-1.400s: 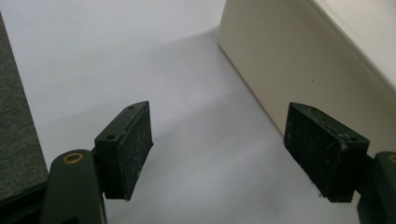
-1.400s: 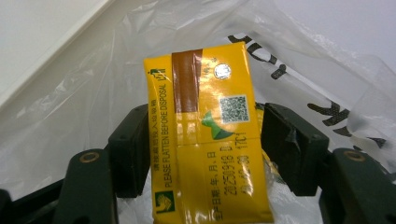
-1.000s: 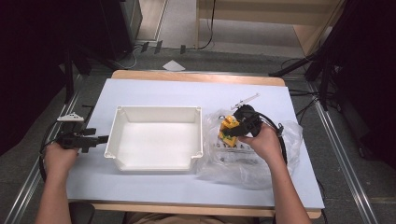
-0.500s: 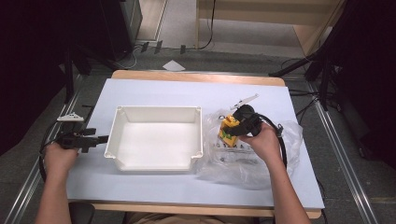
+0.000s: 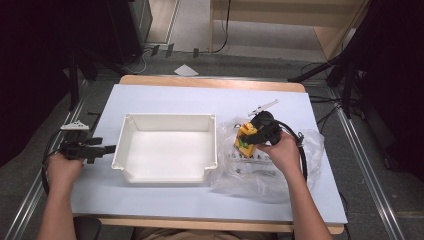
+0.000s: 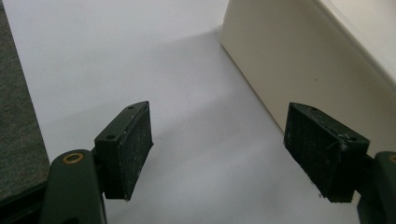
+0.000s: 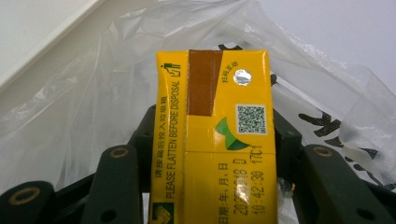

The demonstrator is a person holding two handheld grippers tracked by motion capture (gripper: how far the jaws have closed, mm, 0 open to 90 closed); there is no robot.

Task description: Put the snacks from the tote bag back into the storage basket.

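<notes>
- Left gripper (image 5: 107, 148): at 9 o'clock on the table (image 5: 165, 97), held by the left hand (image 5: 64, 165). Jaws are spread wide and empty, just beside the outer left wall of the tray (image 5: 123, 145).
- Tray: white, at table centre.
- Plastic bag (image 5: 260, 175): clear, crumpled, at 3 o'clock of the tray, touching it.
- Right gripper (image 5: 250, 141): over the bag, jaws clenched on a yellow carton (image 7: 215, 130).

tray (image 5: 167, 176) sits just right of the left gripper (image 5: 111, 148); right gripper (image 5: 248, 139) clamps a carton (image 5: 246, 138) above the plastic bag (image 5: 260, 172), tray's off to its left
</notes>
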